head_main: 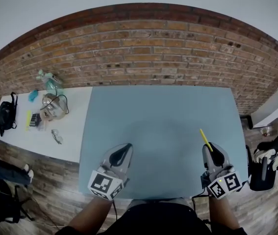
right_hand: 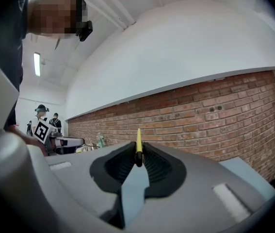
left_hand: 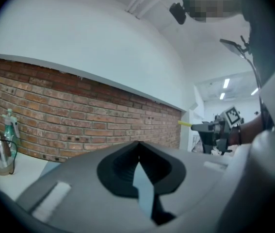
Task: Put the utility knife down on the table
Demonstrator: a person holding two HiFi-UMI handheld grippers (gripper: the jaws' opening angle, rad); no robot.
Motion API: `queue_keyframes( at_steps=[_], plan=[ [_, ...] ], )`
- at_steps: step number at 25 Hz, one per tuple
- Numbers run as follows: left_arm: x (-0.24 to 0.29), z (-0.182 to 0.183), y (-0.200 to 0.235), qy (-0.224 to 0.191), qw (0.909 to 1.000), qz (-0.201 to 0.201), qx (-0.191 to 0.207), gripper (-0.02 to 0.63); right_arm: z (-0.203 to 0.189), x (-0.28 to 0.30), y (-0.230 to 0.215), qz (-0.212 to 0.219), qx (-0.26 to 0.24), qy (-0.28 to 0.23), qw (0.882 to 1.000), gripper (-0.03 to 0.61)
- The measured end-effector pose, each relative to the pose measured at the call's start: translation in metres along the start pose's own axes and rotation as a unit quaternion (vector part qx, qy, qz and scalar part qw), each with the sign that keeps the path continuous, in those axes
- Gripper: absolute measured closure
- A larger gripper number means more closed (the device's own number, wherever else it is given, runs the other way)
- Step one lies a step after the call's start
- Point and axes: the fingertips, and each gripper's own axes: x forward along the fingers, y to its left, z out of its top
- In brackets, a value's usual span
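Okay, right hand-held gripper [head_main: 212, 150] has its jaws clamped on the utility knife [head_main: 205, 138], a thin yellow stick pinched by its near end, with most of its length poking forward past the jaw tips over the right part of the blue-grey desk [head_main: 163, 111]; the right gripper view shows the pads pressed on it edge-on with no gap. The knife looks lifted off the surface rather than resting on it, and it is not yet put down. Left hand-held gripper [head_main: 126, 149] has its jaws brought together with nothing between them, hovering over the near left part of the same desk, well apart from the knife. Handling guess: the knife should be light and stiff, with a smooth narrow plastic body, so it could swivel or slide in the pads since only one end is gripped; a hold nearer its middle would be steadier, but for a simple set-down the end grip is probably fine if it is lowered flat before the jaws part. Blade end (can't tell whether any blade is out) is best kept pointing away. A white side desk [head_main: 75, 131] with small clutter sits to the left, a brick wall [head_main: 153, 53] behind
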Motion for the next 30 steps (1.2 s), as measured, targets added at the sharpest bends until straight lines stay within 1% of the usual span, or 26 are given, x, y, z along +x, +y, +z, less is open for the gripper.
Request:
queue_keyframes(
  at_steps=[3, 8, 14, 19, 22, 26, 30],
  plan=[
    [0.002, 0.009, -0.006, -0.011, 0.9998, 0.009, 0.010, 0.620, 0.004, -0.002, -0.005, 0.008, -0.009, -0.004, 1.000, 0.525],
    [0.012, 0.019, -0.013, -0.019, 0.9995, 0.013, 0.022, 0.620, 0.005, -0.003, -0.024, 0.001, -0.021, -0.002, 1.000, 0.525],
    [0.014, 0.014, -0.010, -0.006, 0.9992, 0.029, 0.025, 0.620, -0.002, -0.002, -0.036, 0.001, -0.031, 0.009, 0.999, 0.525],
    [0.018, 0.006, -0.014, 0.005, 0.9992, 0.032, 0.023, 0.620, -0.009, 0.006, -0.042, 0.003, -0.016, 0.010, 1.000, 0.525],
    [0.019, 0.002, -0.016, 0.012, 0.9990, 0.032, 0.027, 0.620, -0.013, 0.008, -0.040, 0.013, -0.012, 0.013, 1.000, 0.525],
    [0.019, 0.004, -0.004, 0.011, 0.9984, 0.049, 0.024, 0.620, -0.017, 0.014, -0.042, 0.019, -0.008, 0.015, 1.000, 0.525],
    [0.018, -0.001, 0.000, 0.024, 0.9979, 0.055, 0.027, 0.620, -0.027, 0.018, -0.045, 0.019, -0.007, 0.025, 0.999, 0.525]
  ],
)
